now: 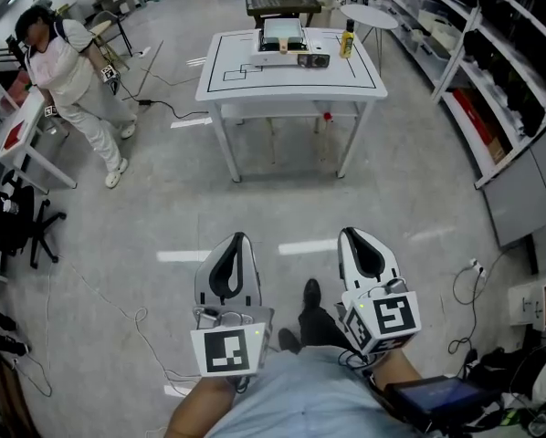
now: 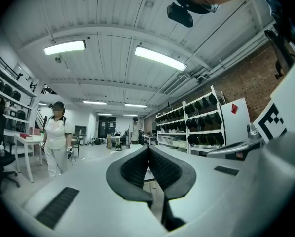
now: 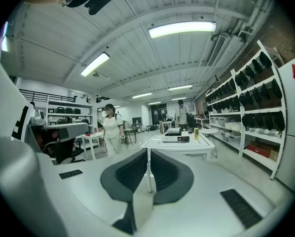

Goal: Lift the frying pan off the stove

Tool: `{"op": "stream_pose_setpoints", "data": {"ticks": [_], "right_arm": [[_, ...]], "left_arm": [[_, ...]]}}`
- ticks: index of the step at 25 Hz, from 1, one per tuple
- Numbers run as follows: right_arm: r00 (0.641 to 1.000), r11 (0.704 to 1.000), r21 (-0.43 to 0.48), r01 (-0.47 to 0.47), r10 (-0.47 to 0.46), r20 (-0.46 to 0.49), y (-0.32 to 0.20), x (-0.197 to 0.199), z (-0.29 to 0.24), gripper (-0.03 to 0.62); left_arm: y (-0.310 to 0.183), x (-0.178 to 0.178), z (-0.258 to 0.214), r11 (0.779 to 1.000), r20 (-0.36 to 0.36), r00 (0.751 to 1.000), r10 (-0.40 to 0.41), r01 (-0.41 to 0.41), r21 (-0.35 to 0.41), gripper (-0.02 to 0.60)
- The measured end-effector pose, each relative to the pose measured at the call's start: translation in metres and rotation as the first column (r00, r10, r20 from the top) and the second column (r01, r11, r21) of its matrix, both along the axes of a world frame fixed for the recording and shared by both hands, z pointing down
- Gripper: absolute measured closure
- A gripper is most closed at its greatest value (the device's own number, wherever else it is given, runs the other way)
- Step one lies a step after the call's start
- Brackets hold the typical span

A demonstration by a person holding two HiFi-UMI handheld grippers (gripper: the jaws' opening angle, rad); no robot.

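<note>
Far ahead stands a white table (image 1: 218, 85) with a pale stove (image 1: 287, 56) on it. The pan (image 1: 282, 33) on top shows only as a light square shape, too small for detail. In the right gripper view the same table (image 3: 206, 146) and stove (image 3: 177, 138) lie straight beyond the jaws. My left gripper (image 1: 239, 242) and right gripper (image 1: 357, 235) hover low and close to my body, well short of the table. Both are shut with nothing between the pads, as the left gripper (image 2: 148, 149) and right gripper (image 3: 148, 152) show in their own views.
A yellow bottle (image 1: 348, 39) stands at the table's right end. A person in white (image 1: 72, 80) stands at the left by a small desk. Shelving (image 1: 492, 53) lines the right side. A black office chair (image 1: 17, 222) and floor cables (image 1: 99, 308) are on the left.
</note>
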State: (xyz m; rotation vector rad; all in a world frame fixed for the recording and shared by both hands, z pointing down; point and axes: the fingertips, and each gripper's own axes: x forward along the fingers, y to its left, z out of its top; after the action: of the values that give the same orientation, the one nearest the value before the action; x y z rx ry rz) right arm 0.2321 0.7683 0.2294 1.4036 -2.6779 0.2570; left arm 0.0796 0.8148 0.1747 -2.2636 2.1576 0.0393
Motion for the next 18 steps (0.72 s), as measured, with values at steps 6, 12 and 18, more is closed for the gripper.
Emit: {"op": "stream_pose_setpoints", "data": {"ticks": [6, 12, 18], "right_arm": [[1.000, 0.999, -0.032, -0.006, 0.005, -0.014, -0.052, -0.017, 0.030, 0.543], [1.000, 0.996, -0.090, 0.003, -0.002, 0.010, -0.144, -0.034, 0.049, 0.545], [1.000, 0.993, -0.120, 0.023, -0.021, 0.020, -0.253, -0.041, 0.057, 0.545]], "left_arm": [[-0.050, -0.020, 0.026, 0.999, 0.006, 1.000, -0.021, 0.021, -0.045, 0.565], [-0.126, -0.047, 0.037, 0.994, 0.025, 0.998, -0.065, 0.067, -0.091, 0.565], [-0.234, -0.048, 0.046, 0.988, 0.050, 0.997, -0.058, 0.064, -0.139, 0.565]]}}
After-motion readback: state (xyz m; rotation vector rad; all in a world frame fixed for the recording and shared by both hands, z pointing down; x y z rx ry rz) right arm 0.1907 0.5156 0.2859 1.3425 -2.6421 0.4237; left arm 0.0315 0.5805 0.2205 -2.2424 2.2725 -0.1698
